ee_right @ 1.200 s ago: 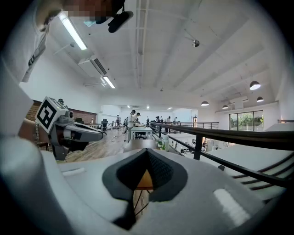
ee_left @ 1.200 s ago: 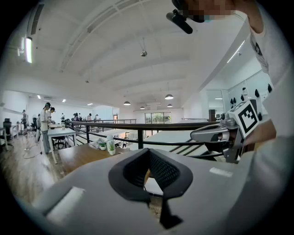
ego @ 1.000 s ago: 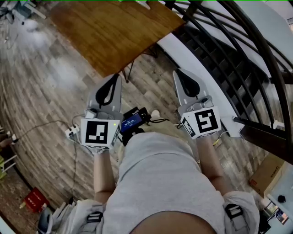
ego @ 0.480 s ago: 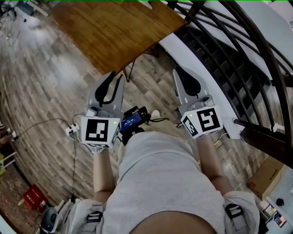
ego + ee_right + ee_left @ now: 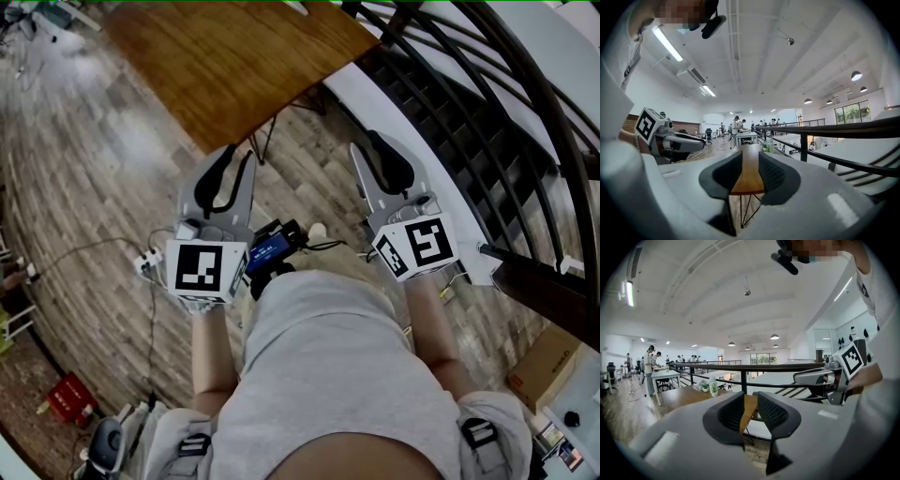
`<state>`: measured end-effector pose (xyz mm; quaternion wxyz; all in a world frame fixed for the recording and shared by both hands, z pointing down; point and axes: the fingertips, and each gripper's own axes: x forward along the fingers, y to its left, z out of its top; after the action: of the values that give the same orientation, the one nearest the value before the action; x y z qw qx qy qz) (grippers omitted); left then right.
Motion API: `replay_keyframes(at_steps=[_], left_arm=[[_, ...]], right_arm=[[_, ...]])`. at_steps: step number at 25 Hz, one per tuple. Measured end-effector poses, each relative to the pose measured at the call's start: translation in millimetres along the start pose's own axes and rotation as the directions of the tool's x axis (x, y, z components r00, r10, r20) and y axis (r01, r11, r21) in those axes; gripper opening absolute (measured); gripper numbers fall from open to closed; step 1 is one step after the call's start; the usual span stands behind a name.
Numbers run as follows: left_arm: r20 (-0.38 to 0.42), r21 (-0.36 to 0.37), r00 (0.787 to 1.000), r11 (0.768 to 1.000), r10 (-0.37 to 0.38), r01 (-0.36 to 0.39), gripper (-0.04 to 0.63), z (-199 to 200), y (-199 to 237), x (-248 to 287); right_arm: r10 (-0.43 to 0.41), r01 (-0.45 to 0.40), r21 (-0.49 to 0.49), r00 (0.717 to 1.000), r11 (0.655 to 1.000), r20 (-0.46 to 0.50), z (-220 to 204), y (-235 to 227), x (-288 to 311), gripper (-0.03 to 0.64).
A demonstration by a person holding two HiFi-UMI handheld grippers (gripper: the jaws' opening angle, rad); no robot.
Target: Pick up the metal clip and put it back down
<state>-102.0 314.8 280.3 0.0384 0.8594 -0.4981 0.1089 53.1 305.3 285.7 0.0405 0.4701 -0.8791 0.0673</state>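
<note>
No metal clip shows in any view. In the head view my left gripper (image 5: 234,161) and right gripper (image 5: 372,148) are held side by side in front of the person's waist, above the wooden floor and short of a brown wooden table (image 5: 234,66). Both point almost level toward that table. The left gripper (image 5: 750,401) has just been opening and stands open by a narrow gap, with only the table edge seen through it. The right gripper (image 5: 750,161) has just been opening too and stands open wider, nothing between its pads.
A black stair railing (image 5: 450,112) curves along the right. Small potted plants (image 5: 710,389) stand on the table. Cables and a power strip (image 5: 145,270) lie on the floor at the left. A cardboard box (image 5: 548,361) sits at the lower right. People (image 5: 650,371) work at far tables.
Both pairs of jaws were shut a second ago. The left pair opened first, the right pair within the last half second. Neither hand has shifted noticeably.
</note>
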Motion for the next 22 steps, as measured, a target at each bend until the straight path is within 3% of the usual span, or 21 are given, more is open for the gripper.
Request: replay_keyframes(at_steps=[15,22], left_arm=[[0.021,0.030,0.999,0.999,0.037,-0.038,0.091,2.4,-3.0,12.8],[0.053,0.037,0.998,0.999,-0.021,0.019,0.089,3.4,-3.1,38.8]], right_arm=[[0.005,-0.005,0.012,1.000,1.000,-0.002,-16.2,-16.8,-11.7,0.104],[-0.040,0.039,0.006,0.999,0.999,0.019,-13.3,-32.5,-2.4,0.104]])
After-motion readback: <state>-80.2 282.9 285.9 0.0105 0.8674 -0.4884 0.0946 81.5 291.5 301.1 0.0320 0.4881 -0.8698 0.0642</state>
